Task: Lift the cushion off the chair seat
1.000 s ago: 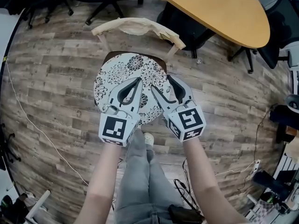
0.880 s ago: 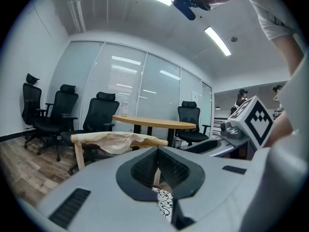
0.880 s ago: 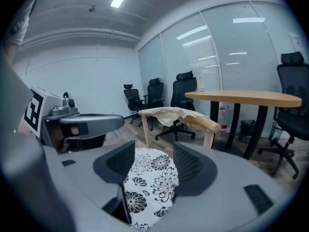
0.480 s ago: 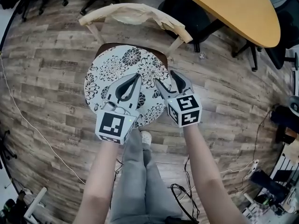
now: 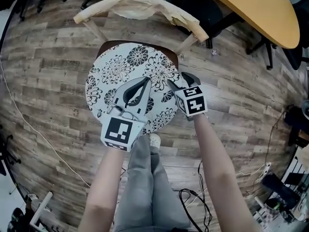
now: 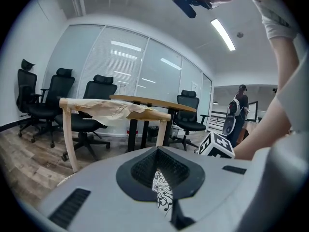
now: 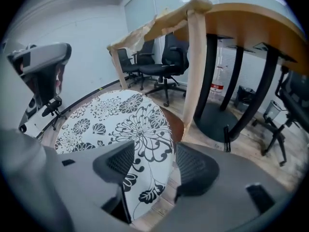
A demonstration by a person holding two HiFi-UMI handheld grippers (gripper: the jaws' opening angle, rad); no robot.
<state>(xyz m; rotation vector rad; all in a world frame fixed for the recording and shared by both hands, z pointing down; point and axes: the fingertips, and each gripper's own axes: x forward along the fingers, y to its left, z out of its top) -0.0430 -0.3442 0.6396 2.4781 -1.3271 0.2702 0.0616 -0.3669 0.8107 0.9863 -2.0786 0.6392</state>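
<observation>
Cushion [image 5: 120, 71] lies on chair seat [image 5: 172, 58]. Left gripper [image 5: 144, 81] pinches a sliver of fabric toward 6 o'clock. Right gripper [image 5: 178, 81] gapes, straddling the 4 o'clock rim. Lift apparently pending.

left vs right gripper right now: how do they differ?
Jaws: the left gripper has its jaws closed to a slit, with only a sliver of cushion print showing in it. The right gripper has its jaws wide apart, straddling the cushion's edge.
Place: the left gripper lies over the cushion's front middle; the right gripper sits at its right rim.
Shared: both point toward the chair back, low at the cushion.
</observation>
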